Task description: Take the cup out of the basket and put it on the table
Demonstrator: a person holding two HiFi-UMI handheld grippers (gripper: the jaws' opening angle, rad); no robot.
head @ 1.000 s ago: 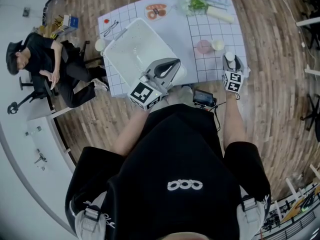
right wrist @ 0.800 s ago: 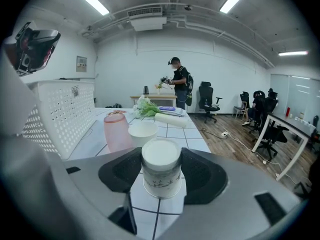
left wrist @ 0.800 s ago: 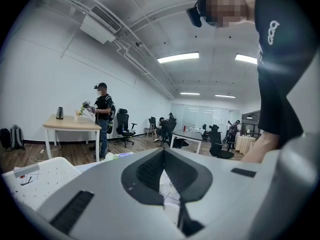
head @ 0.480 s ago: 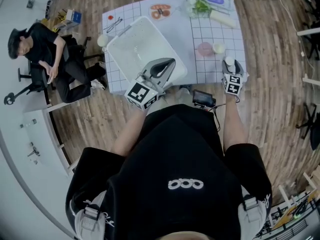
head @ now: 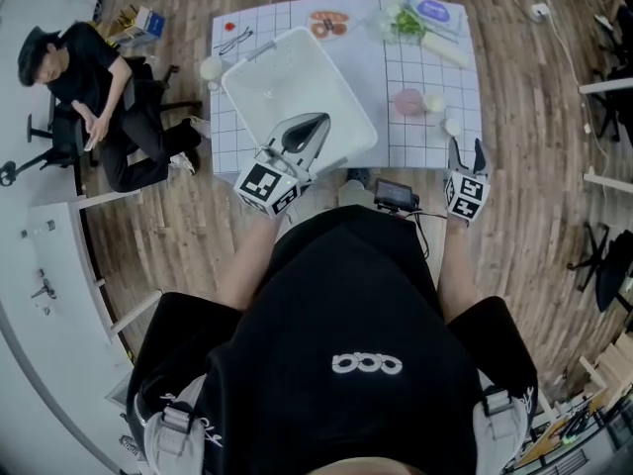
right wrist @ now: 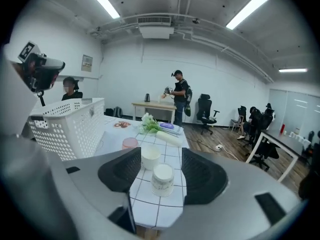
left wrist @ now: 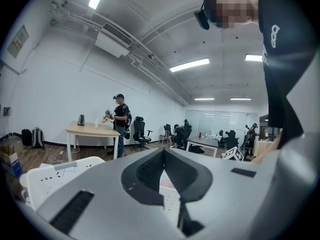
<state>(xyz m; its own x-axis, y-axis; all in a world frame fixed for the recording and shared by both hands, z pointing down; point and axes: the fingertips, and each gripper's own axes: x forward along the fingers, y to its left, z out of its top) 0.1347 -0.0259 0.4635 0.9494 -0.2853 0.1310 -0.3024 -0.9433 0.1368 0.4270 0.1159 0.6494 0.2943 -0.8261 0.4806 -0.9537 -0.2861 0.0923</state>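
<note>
Release is finishing, I judge; the cup [right wrist: 162, 180] is standing on the bench [head: 396, 62] just ahead of the right hand-held gripper [head: 465, 152], whose jaws have just been opening wide with nothing between them; the left hand-held gripper [head: 315, 125] is hanging closed and empty; next is calling for withdrawing without nudging.

The near corner of the white basket [head: 259, 59] is hidden by the left gripper [head: 315, 125]. The things [head: 415, 18] laid at the far end of the table [head: 396, 135] are too small to be named.
</note>
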